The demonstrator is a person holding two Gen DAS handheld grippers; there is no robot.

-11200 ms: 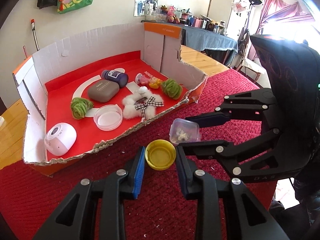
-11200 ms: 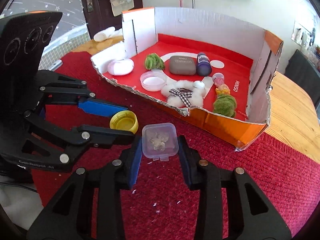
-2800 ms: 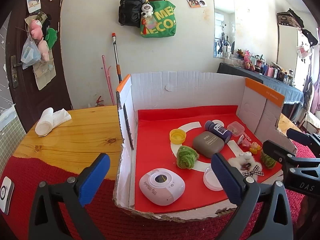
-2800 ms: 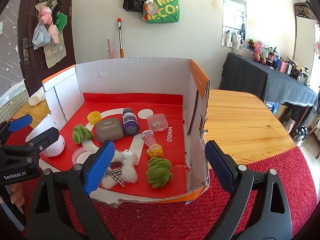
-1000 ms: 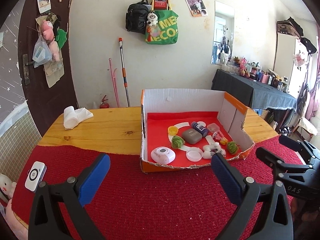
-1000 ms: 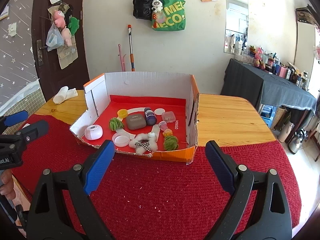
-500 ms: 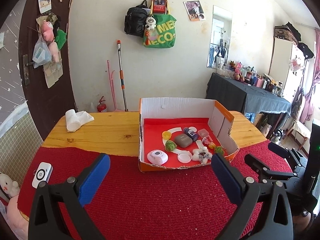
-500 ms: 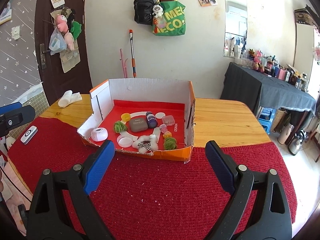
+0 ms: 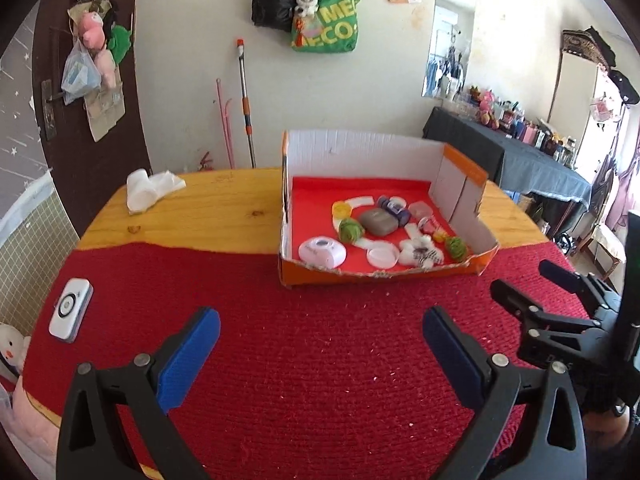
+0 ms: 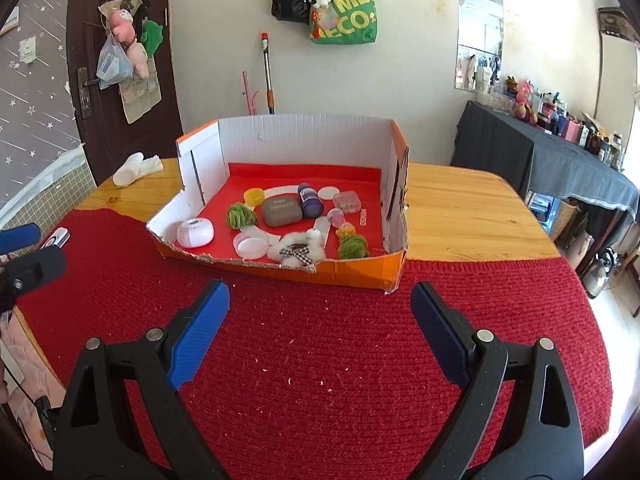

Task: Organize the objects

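Both hand-held grippers retreated; cardboard box [image 10: 224,140] smaller.

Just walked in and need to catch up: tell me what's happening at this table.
A person holds two grippers, and both the left gripper and the right gripper are open and empty, hovering above the red mat short of the cardboard box. The small things lie inside the box, among them the yellow cap and the clear plastic case. A white device lies on the mat outside the box.
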